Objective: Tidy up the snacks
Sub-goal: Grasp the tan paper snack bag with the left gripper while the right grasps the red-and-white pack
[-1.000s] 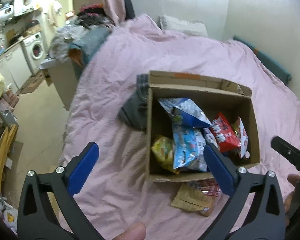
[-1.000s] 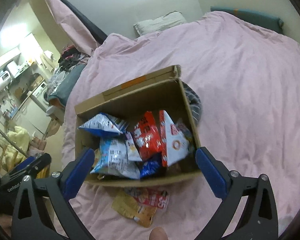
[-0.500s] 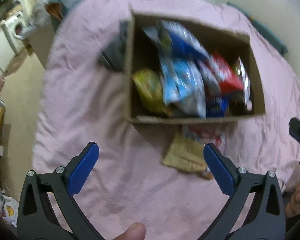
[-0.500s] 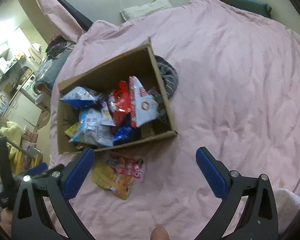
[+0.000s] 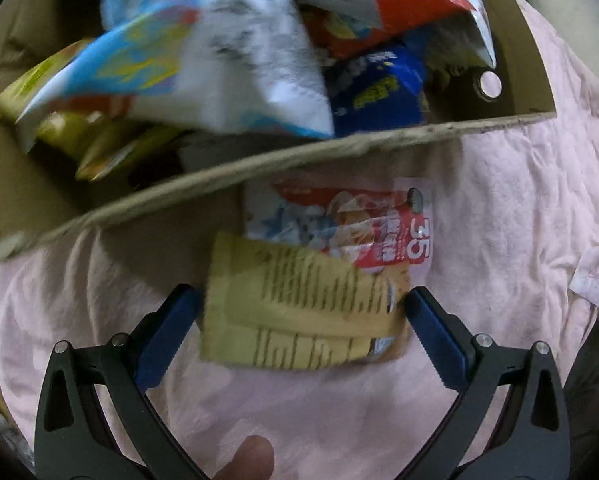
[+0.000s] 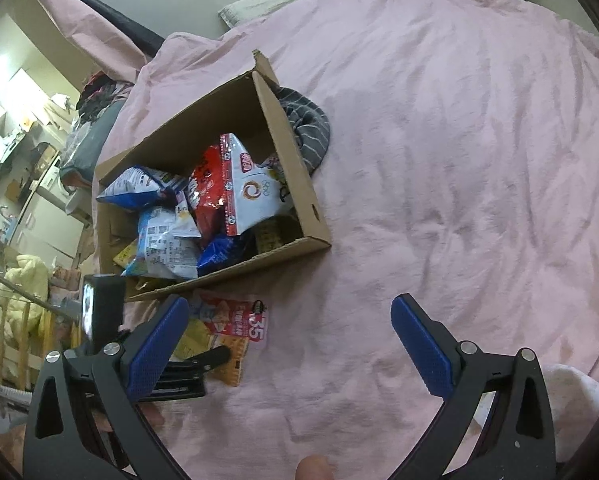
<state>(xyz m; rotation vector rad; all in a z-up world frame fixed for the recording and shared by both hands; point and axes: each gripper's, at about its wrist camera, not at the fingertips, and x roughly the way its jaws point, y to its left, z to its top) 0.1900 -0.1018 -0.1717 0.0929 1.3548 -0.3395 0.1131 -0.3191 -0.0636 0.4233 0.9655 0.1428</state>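
A cardboard box (image 6: 299,184) full of snack bags stands on the pink bedspread; its near wall (image 5: 283,160) fills the top of the left wrist view. Two packets lie in front of it: a tan packet (image 5: 299,312) on top of a red and white packet (image 5: 363,220). My left gripper (image 5: 299,320) is open, its jaws on either side of the tan packet, just above it. It also shows in the right wrist view (image 6: 203,356) over the tan packet (image 6: 231,364) and red packet (image 6: 235,316). My right gripper (image 6: 291,340) is open and empty above the bedspread.
A grey striped garment (image 6: 307,128) lies behind the box. A pillow (image 6: 267,0) sits at the bed's head. Left of the bed are a kitchen counter (image 6: 31,184) and clutter. A white cloth (image 6: 571,400) lies at the lower right.
My left gripper has moved down and forward to the packets in front of the box, and now straddles the tan one. My right gripper has drawn back and to the right.
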